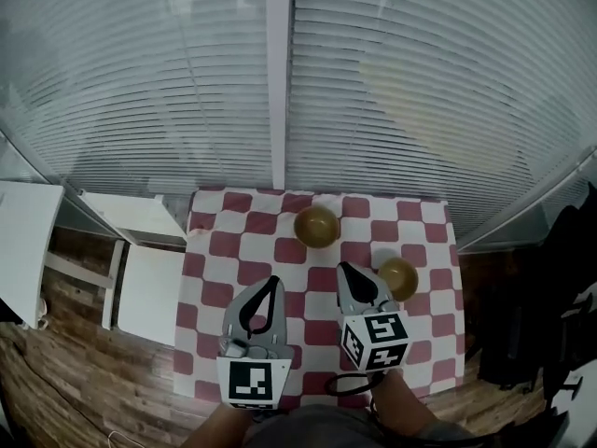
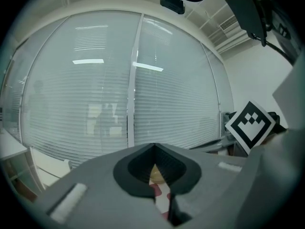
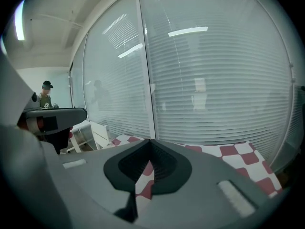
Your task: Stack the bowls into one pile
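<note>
With the left gripper (image 1: 270, 283) and right gripper (image 1: 344, 269) both empty, jaws pressed together, one bowl (image 1: 398, 277) just right of the right tips and the other bowl (image 1: 316, 225) ahead of both, reaching in unopened would probably shove a bowl rather than grip its rim.

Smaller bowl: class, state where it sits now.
Head view: the smaller bowl sits on the right side of the checked cloth, just right of the right claw, nearer the person than the larger bowl.
</note>
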Motion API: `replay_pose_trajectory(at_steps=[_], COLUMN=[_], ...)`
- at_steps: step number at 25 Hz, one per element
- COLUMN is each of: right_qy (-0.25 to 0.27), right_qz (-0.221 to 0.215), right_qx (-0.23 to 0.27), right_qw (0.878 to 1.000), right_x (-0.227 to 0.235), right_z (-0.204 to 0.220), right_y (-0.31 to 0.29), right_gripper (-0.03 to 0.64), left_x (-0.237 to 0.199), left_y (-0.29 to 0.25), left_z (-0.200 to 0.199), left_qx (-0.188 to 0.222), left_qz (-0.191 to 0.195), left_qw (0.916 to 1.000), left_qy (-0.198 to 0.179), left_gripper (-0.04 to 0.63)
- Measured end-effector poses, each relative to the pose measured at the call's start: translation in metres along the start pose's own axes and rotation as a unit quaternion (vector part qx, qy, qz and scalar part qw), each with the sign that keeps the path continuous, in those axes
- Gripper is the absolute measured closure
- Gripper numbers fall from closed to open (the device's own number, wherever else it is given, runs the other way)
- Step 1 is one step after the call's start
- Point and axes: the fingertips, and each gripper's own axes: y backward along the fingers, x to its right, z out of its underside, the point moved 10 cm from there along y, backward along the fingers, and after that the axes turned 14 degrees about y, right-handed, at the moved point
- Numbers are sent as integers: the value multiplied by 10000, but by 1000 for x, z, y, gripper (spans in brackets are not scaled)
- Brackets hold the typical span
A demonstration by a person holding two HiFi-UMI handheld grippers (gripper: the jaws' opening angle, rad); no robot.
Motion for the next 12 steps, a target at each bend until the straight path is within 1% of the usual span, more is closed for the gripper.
replay_pose_trajectory(at_steps=[4, 7, 12], right_qy=[-60, -124, -316], right_qz=[91, 152, 134], right_qx=[-34, -79, -333], right_qw=[9999, 9998, 9989], right_x=[6, 14, 25], right_z=[-3, -1, 15], right_y=[-10, -22, -49], right_gripper=[589, 589, 589], left_x=[-6, -10, -20], left_y=[-8, -18, -37], left_z=[1, 6, 23], left_qx=[-53, -107, -512], left_qz=[42, 46, -51], left_qw=[10000, 9999, 9984], left_qy=[8, 98, 244], left_gripper=[595, 594, 595])
